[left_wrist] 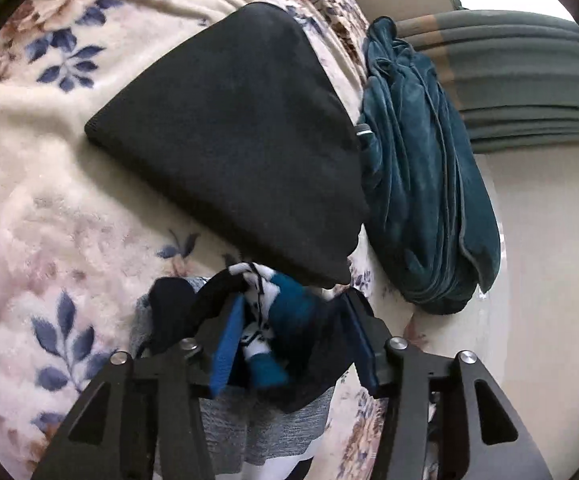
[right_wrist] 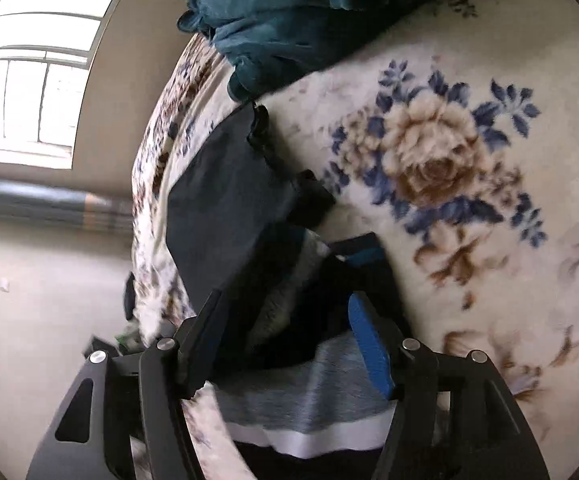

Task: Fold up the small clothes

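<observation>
In the left wrist view my left gripper [left_wrist: 293, 320] stands wide open over a heap of small clothes: a teal and white patterned piece [left_wrist: 277, 312], black fabric around it, and a grey garment [left_wrist: 265, 428] under it. A folded black garment [left_wrist: 241, 136] lies flat on the bed beyond. In the right wrist view my right gripper [right_wrist: 289, 320] is also open over the heap, with dark navy cloth [right_wrist: 225, 200] ahead, black fabric between the fingers and the grey garment [right_wrist: 329, 392] with a white hem below. Nothing is gripped.
The floral fleece blanket [left_wrist: 49, 152] covers the bed. A crumpled teal velvet garment [left_wrist: 421, 168] lies by the bed's edge, also seen in the right wrist view [right_wrist: 289, 12]. Beige floor [right_wrist: 41, 300], a window [right_wrist: 37, 60] and a striped curtain lie beyond the edge.
</observation>
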Action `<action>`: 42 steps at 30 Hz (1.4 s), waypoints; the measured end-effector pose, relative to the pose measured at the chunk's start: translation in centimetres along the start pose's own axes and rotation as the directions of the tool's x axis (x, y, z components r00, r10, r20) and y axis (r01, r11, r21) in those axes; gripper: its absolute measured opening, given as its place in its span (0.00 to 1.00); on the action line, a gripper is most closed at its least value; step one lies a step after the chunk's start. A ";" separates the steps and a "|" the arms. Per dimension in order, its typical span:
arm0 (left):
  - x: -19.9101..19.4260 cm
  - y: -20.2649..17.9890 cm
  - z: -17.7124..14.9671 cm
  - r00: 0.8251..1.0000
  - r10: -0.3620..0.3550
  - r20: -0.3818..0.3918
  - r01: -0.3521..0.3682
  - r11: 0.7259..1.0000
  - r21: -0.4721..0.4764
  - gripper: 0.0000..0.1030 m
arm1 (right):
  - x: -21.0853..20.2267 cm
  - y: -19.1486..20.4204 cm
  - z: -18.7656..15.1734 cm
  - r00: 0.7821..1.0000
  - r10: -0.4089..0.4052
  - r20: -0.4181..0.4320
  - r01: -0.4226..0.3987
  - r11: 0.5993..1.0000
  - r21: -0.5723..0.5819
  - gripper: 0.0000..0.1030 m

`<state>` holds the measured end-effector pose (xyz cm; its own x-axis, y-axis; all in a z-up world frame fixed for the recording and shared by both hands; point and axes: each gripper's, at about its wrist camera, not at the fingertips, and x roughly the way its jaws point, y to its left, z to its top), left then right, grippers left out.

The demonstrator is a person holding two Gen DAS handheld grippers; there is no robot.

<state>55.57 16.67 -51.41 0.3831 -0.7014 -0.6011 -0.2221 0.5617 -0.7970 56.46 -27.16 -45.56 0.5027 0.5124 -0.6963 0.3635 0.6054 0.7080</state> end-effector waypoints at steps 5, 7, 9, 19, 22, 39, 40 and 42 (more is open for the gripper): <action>-1.8 -0.6 1.1 0.993 0.073 0.092 -0.082 0.992 0.098 0.47 | 1.9 -1.2 -1.7 0.990 -0.111 -0.082 0.105 0.992 -0.064 0.63; -1.4 -0.7 1.4 0.989 0.121 0.081 -0.131 0.982 0.138 0.47 | 3.0 -0.8 -1.9 0.985 -0.140 -0.100 0.129 0.985 -0.112 0.63; -1.4 -1.1 1.0 0.983 0.165 0.083 -0.178 0.966 0.186 0.47 | 3.9 0.2 -1.8 0.976 -0.195 -0.093 0.177 0.969 -0.176 0.63; -2.3 -0.6 -1.8 0.970 0.230 0.076 -0.242 0.934 0.264 0.48 | 8.3 2.5 0.8 0.933 -0.359 -0.022 0.333 0.886 -0.321 0.11; -1.5 -0.4 -1.8 0.966 0.251 0.057 -0.257 0.925 0.278 0.48 | 5.5 1.5 1.8 0.930 -0.360 0.079 0.368 0.900 -0.233 0.12; 2.8 7.4 -11.5 0.958 0.110 -0.266 -0.080 0.989 0.122 0.64 | 5.0 -12.7 -11.4 0.907 0.056 -0.417 -0.025 0.996 0.080 0.88; 3.2 7.5 -11.4 0.961 0.103 -0.258 -0.074 0.990 0.119 0.64 | 5.7 -12.8 -11.8 0.906 0.077 -0.415 -0.047 0.995 0.082 0.88; 3.5 7.2 -11.5 0.970 0.090 -0.225 -0.063 0.990 0.124 0.63 | 6.7 -12.7 -12.2 0.911 0.078 -0.405 -0.055 0.996 0.068 0.89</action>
<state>44.96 13.23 -59.96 0.1497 -0.7289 -0.6681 -0.1328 0.6548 -0.7441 45.65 -24.03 -60.62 0.1681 0.7607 -0.6269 0.3882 0.5335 0.7515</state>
